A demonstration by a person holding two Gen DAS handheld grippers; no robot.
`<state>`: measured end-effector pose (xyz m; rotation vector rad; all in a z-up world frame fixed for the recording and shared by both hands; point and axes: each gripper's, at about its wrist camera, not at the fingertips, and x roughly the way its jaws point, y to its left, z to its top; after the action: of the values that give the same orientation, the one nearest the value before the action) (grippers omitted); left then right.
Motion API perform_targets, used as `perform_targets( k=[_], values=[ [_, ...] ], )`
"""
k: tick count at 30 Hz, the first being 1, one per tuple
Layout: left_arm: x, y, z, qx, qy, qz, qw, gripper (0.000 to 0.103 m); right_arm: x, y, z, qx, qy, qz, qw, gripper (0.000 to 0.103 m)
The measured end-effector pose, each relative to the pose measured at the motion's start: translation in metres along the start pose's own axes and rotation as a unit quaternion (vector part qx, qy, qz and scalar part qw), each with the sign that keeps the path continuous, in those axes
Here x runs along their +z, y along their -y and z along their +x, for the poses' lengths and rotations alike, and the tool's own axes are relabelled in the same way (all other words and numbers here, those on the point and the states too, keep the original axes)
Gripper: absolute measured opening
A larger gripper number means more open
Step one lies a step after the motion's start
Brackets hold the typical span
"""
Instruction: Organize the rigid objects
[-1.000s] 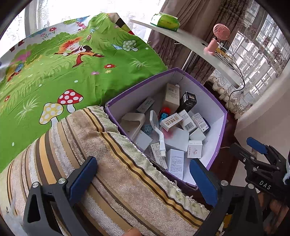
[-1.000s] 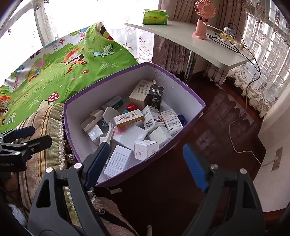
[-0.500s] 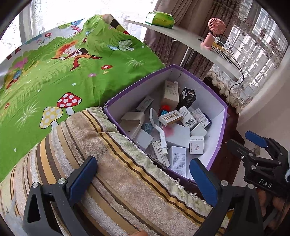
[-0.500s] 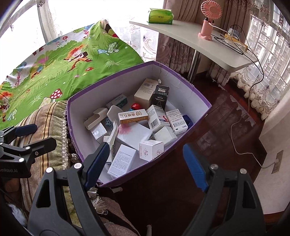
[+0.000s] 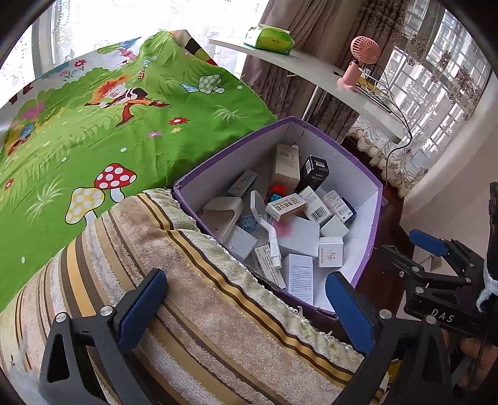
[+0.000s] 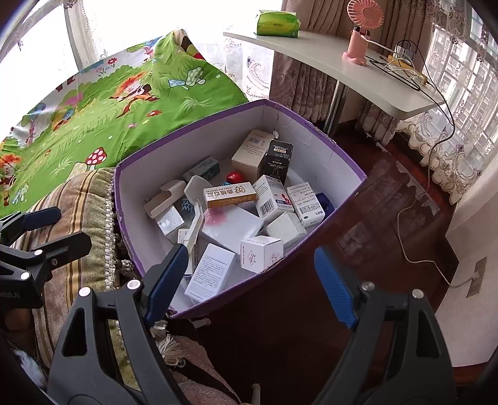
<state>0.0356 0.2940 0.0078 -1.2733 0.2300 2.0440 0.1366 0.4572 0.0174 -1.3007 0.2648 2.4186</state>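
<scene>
The left gripper (image 5: 246,307) hangs with its two blue-padded fingers spread wide and nothing between them, above a striped brown and beige towel (image 5: 193,299) that lies over a soft edge. The right gripper (image 6: 249,280) is also spread wide and holds nothing; it hangs above the near corner of a large cardboard box with purple outside and white inside (image 6: 311,131), which stands on the dark wooden floor (image 6: 389,199), touching the towel side. Inside this box many small rigid things lie in a loose heap: a white carton with an orange stripe (image 6: 229,194) on top in the middle, a black carton (image 6: 278,159) standing near the far corner beside a tall beige carton (image 6: 250,152), a white plastic brush handle (image 6: 194,215), a small red object (image 6: 234,177), and several white medicine cartons. Behind the box is a green cartoon bed sheet with mushrooms (image 5: 102,134). A white desk (image 6: 342,62) carries a pink small fan (image 6: 359,34) and a green tissue pack (image 6: 277,23).
</scene>
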Motion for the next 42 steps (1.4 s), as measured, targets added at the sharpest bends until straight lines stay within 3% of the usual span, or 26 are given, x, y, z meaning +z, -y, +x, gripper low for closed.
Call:
perform_targets(
  k=[42],
  values=[
    [-0.0002,-0.0012,0.0001,0.000,0.000,0.000,1.0000,0.103,-0.0006,-0.0021,-0.0016,0.011,0.003,0.002,1.000,0.085]
  ],
)
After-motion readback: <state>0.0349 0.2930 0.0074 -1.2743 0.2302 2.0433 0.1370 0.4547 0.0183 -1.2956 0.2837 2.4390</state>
